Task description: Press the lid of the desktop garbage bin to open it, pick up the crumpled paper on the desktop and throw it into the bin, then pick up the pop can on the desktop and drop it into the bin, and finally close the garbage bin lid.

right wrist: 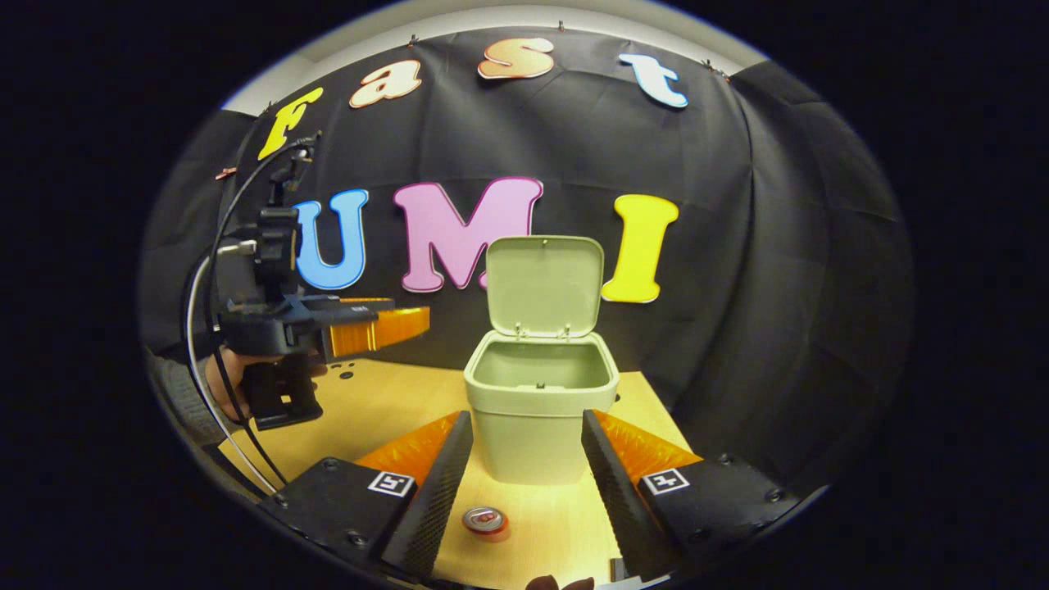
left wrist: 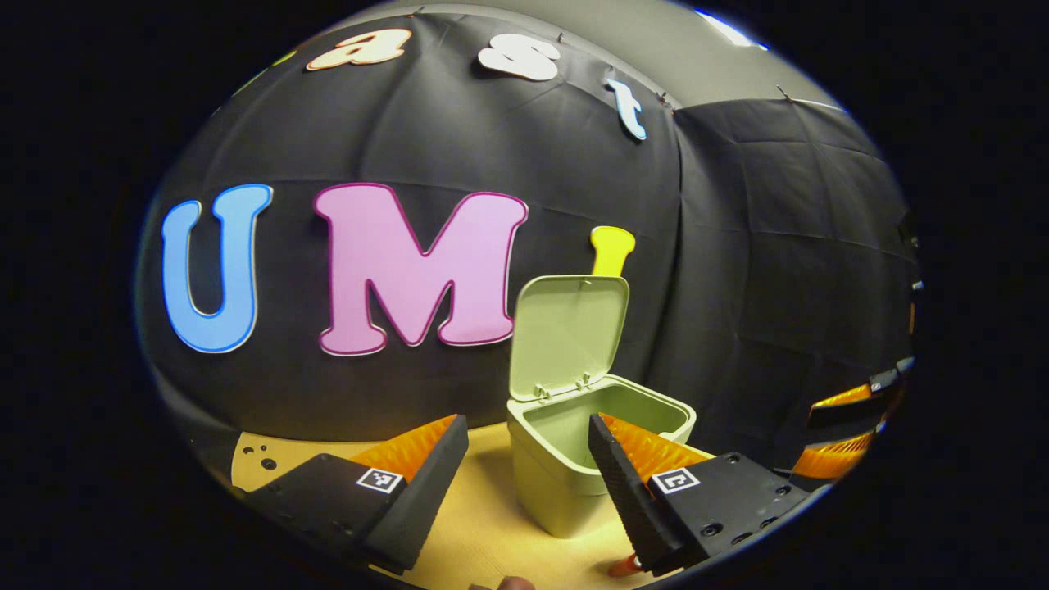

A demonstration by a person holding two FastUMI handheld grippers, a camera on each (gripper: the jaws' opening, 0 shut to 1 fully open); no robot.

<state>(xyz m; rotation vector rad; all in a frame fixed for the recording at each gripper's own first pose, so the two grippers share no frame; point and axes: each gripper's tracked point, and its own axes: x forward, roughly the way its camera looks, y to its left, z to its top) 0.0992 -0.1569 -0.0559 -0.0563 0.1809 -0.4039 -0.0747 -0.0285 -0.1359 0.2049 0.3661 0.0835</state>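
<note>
Left gripper view: left tool (left wrist: pixel 524 483) gaped wide, empty; bin (left wrist: pixel 574 475) at 5 o'clock on the surface (left wrist: pixel 483 516), lid (left wrist: pixel 567 334) up. Right gripper view: right tool (right wrist: pixel 524 479) wide, empty; pop can (right wrist: pixel 484 520) upright at 6 o'clock between its fingers, bin just behind. Paper not spotted. Likely can pickup: drop straight down, centre the can, squeeze mid-body.
</note>
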